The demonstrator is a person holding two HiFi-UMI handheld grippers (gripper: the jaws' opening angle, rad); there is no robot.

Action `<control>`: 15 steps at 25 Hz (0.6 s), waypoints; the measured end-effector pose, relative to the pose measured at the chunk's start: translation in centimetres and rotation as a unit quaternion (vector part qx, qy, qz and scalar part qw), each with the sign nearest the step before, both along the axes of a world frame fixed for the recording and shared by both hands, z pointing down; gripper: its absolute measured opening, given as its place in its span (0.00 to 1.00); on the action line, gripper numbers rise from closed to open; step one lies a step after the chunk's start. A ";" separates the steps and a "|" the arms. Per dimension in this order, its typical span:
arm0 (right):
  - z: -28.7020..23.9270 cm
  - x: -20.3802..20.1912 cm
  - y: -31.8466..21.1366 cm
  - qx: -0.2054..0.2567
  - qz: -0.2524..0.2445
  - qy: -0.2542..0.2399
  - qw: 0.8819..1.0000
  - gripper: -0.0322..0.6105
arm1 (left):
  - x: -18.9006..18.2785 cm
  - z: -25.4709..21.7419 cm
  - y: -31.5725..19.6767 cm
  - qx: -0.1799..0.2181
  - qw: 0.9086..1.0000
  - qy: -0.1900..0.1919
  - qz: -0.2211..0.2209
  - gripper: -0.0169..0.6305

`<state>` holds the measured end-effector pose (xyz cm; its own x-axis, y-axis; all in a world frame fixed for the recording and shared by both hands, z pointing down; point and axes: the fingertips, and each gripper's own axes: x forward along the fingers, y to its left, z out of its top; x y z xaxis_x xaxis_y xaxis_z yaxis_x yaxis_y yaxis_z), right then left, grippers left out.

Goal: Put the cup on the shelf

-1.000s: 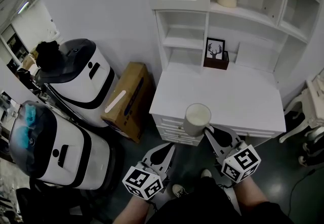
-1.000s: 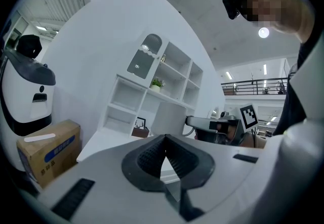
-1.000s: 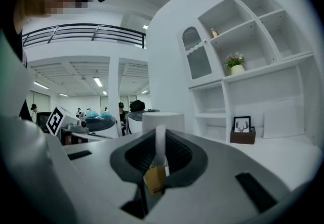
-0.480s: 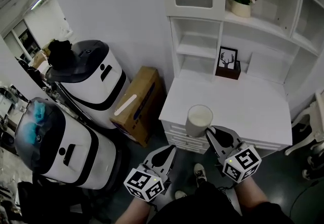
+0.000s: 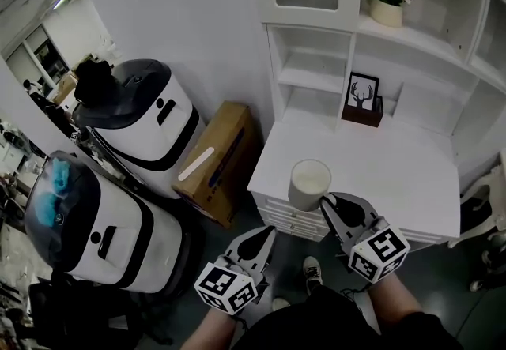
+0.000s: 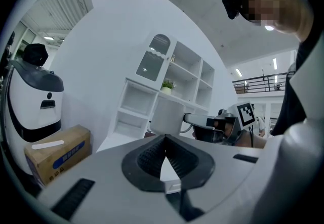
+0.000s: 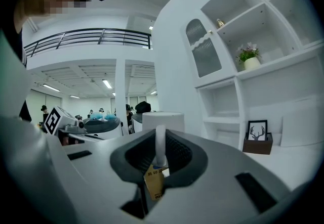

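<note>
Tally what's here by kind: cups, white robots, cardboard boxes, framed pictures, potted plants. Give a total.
cup: 1
white robots: 2
cardboard box: 1
framed picture: 1
potted plant: 1
Total: 6

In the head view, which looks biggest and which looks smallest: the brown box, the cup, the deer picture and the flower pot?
1. Brown box, clearly the biggest.
2. Cup, though it is held nearer the camera.
3. Deer picture and flower pot look about alike, so I won't rank them.
</note>
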<state>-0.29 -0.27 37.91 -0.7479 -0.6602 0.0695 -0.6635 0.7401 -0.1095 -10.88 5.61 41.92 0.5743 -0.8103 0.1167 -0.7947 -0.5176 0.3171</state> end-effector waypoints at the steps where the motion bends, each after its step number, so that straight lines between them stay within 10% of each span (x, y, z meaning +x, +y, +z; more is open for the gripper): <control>1: 0.1 0.2 -0.4 -0.001 0.000 0.000 1.000 0.10 | 0.3 0.1 -0.4 -0.001 1.000 0.000 0.000 0.03; 15: 0.8 2.7 -5.1 -0.008 0.008 0.006 1.000 0.10 | 2.8 0.7 -5.1 -0.009 1.000 0.005 0.007 0.03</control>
<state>2.39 -5.36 38.74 -0.7358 -0.6713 0.0892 -0.6771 0.7271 -0.1133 -8.13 0.53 42.65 0.5871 -0.7998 0.1251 -0.7838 -0.5230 0.3349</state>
